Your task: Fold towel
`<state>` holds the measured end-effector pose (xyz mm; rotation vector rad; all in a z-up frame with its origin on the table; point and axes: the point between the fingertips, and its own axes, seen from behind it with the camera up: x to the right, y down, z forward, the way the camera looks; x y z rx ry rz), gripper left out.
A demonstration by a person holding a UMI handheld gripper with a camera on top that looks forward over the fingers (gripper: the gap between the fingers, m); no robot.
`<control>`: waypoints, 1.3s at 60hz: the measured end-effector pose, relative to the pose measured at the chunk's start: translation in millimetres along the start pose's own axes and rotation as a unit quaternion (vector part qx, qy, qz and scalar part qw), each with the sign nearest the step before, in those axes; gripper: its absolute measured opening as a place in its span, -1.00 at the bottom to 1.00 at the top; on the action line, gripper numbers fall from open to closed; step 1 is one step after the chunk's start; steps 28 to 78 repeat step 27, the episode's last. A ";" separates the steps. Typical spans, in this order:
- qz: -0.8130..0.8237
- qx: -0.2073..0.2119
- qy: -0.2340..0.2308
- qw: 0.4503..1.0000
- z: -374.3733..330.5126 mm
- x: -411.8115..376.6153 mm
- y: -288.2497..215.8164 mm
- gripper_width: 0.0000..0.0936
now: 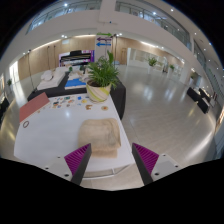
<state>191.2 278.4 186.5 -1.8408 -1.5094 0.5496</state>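
White table [60,135]; folded towel [100,135]; tool [110,160] open.

Single view only. Your camera rides on the gripper [111,158], looking forward along its two fingers and down at a slant onto the white table [55,130]. It sits back from the table's near edge; the potted plant [100,78] stands at the far end.
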 end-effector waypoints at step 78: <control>-0.002 -0.003 -0.036 0.999 -108.9 -52.8 39.3 0.82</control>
